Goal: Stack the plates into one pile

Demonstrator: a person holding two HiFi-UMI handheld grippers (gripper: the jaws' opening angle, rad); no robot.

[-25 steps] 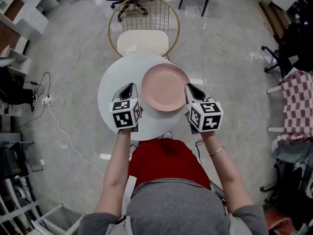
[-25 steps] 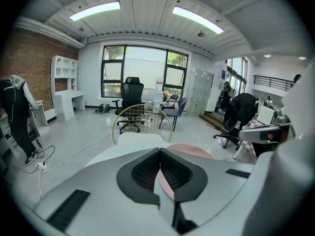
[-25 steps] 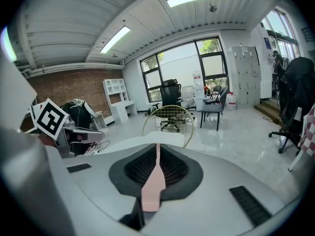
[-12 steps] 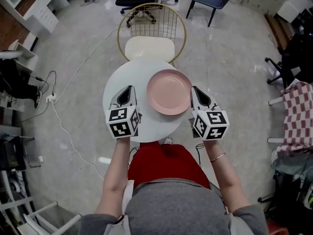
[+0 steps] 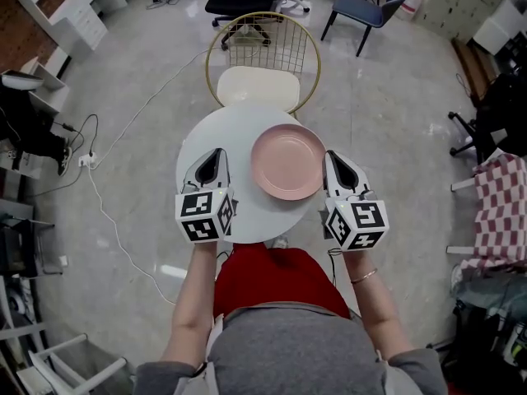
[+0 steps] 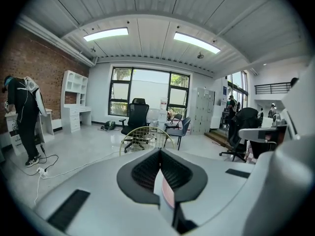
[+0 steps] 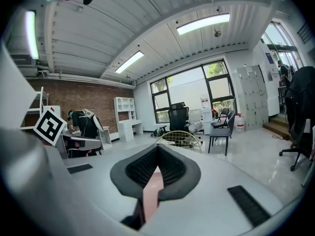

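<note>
A pink plate (image 5: 287,162) lies on the round white table (image 5: 206,138), toward its right side.

1. No words, brands, numbers or signs can be read in any view.
2. The left cube (image 5: 202,217) carries only black-and-white square marker patterns on its faces. They are blocky codes, not letters or digits.
3. The right cube (image 5: 356,225) carries patterns of the same kind.
4. One more such marker (image 7: 49,126) shows at the left of the right gripper view, set as a tilted white square with a black pattern.
</note>
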